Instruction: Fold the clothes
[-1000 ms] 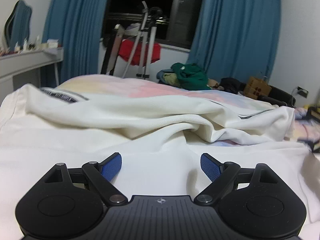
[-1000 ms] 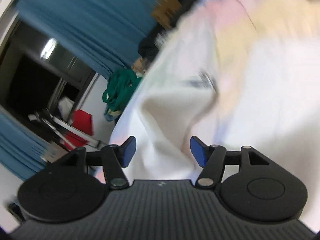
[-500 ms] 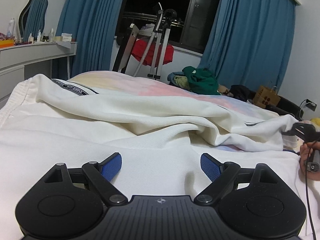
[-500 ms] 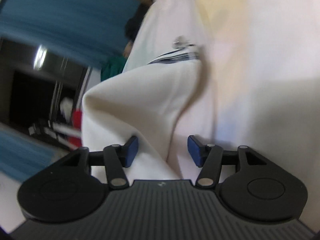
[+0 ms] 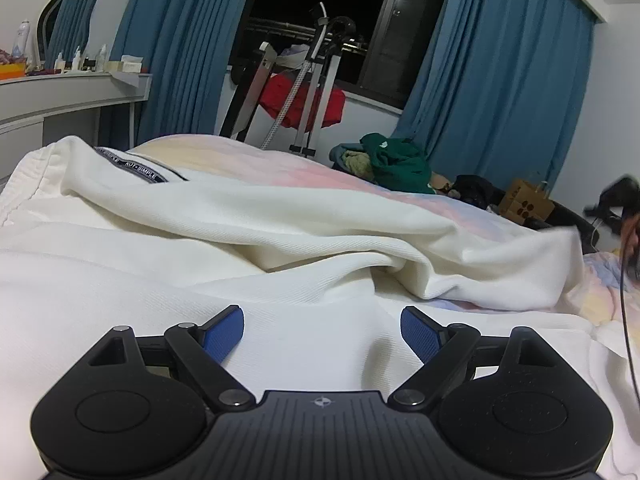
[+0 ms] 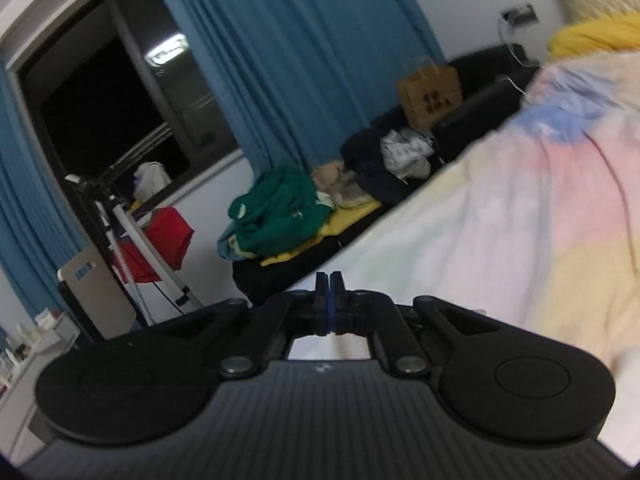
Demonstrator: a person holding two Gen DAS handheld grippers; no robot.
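Note:
A large white garment (image 5: 280,216) lies rumpled across the pastel bed cover (image 5: 280,164), with a dark lettered label strip (image 5: 140,168) near its far left edge. My left gripper (image 5: 322,334) hovers low over the near part of the cloth, open, with nothing between its blue pads. My right gripper (image 6: 329,300) is shut, and white cloth shows in the gap just behind its pads. In the left wrist view the right gripper (image 5: 612,200) is a dark blur at the far right, where the garment's corner (image 5: 564,240) rises toward it.
Beyond the bed's far side sit a pile of green clothes (image 5: 396,160), dark items and a brown paper bag (image 5: 524,204). A drying rack with red cloth (image 5: 304,96) stands by the dark window. A white dressing table (image 5: 60,92) is at the left.
My right gripper straddled the garment's edge open, then shut and swung up to face the room. The left gripper stayed open and only its view tilted slightly.

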